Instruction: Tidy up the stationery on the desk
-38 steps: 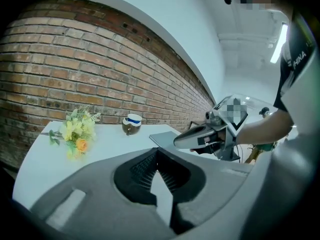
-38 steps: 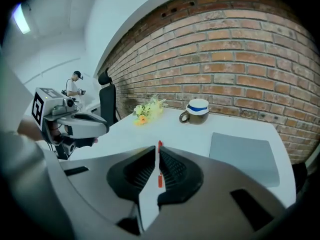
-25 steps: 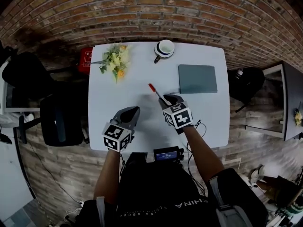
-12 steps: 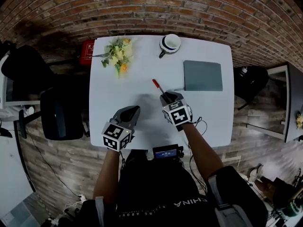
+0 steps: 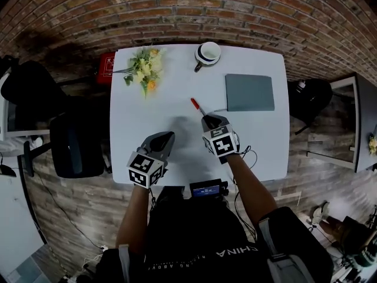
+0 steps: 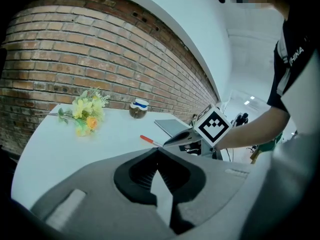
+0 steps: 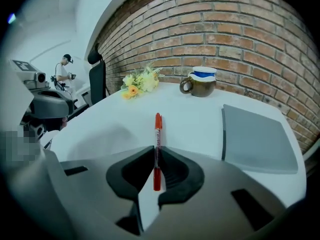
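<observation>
"CHINA" in white on shirt point(image 5: 230, 253), upside down in head view; smaller line by it too blurry. Red box point(image 5: 106, 71): white chars, unreadable. Print on pen point(image 7: 157, 144) illegible.

Yellow flowers point(image 5: 143, 69) lie well left of a mug point(image 5: 206, 53) by the brick wall point(image 5: 188, 10).

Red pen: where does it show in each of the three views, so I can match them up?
Head view: red pen near the middle of the desk, slanting up-left.
Left gripper view: pen just below centre, lying flat.
Right gripper view: pen in the centre, pointing away.
Shared landmark: the mug, beyond the pen in all three views.
</observation>
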